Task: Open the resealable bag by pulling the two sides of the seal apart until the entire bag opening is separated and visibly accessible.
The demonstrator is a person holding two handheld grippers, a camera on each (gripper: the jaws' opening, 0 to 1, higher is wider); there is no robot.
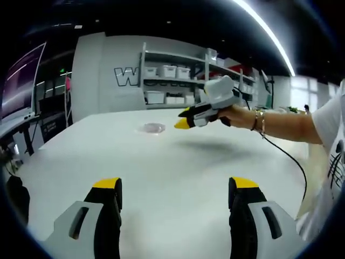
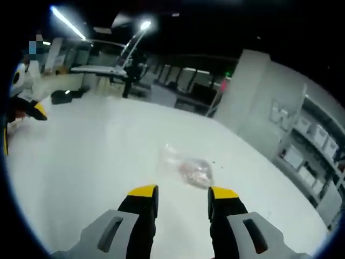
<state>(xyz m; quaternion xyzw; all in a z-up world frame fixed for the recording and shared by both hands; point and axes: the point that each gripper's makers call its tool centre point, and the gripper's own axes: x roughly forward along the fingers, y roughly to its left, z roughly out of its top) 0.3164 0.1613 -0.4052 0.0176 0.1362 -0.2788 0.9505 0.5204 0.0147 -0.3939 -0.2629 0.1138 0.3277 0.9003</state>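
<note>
The left tool (image 1: pixel 175 197) hung spread and empty over the white surface (image 1: pixel 161 167). The resealable bag (image 2: pixel 186 168) lay flat and untouched at twelve o'clock just beyond the right tool (image 2: pixel 183 197), itself parted and empty. Judging by that, the seal looked unopened, with grasping and pulling wholly left.

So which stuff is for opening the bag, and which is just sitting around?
For the job:
- resealable bag, lying flat on the white table
- left gripper, jaws open
- right gripper, jaws open, just short of the bag

Just around:
- shelves with storage boxes
- big screen
- ceiling light strip
</note>
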